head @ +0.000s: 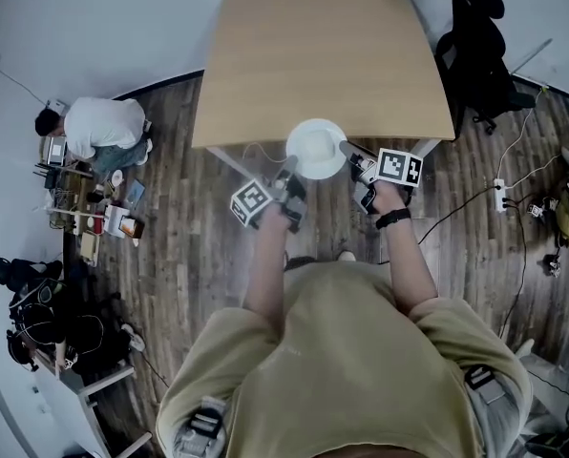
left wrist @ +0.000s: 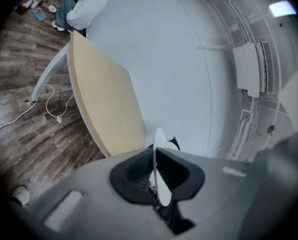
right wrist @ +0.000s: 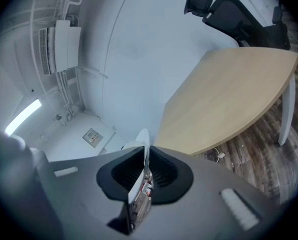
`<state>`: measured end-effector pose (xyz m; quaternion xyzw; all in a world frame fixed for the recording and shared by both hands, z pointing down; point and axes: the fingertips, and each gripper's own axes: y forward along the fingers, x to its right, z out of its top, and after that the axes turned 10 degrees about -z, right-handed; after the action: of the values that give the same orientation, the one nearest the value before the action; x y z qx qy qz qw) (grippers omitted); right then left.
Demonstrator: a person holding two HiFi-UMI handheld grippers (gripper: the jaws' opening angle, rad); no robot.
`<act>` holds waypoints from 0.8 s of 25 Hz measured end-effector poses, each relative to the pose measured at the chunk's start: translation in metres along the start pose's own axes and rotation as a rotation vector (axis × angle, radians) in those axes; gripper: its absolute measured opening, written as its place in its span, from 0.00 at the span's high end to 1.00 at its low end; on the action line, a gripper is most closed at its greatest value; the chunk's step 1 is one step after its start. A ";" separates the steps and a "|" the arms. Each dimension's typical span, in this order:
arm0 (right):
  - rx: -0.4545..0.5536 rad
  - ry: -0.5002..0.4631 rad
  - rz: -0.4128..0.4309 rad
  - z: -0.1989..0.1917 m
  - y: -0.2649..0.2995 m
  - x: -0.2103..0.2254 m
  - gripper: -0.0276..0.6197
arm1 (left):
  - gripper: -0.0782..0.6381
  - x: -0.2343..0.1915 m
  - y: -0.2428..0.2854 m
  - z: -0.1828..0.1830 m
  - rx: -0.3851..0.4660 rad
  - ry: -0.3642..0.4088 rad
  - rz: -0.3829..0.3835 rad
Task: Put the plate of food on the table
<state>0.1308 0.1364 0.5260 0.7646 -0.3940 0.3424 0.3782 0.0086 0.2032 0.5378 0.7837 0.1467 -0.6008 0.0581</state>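
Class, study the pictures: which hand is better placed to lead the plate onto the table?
Right, marginally: the right tongs clamp the plate rim beside the table edge; the left tongs clamp it further back. Both should probably move together.

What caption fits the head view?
Left gripper and right gripper clamp the white plate by its rim at the near edge of the wooden table.

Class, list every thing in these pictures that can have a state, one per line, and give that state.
plate: gripped at its rim on both sides, at the table's near edge.
left tool: shut on the plate's rim.
right tool: shut on the plate's rim.
table: top bare beyond the plate.
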 end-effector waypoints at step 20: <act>0.098 -0.309 -0.131 0.035 0.045 0.043 0.83 | 0.87 -0.049 0.072 0.023 -0.106 -0.038 0.019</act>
<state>0.1193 0.0739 0.5581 0.8497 -0.3796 0.2140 0.2969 -0.0026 0.1206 0.5726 0.7693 0.1695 -0.6064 0.1080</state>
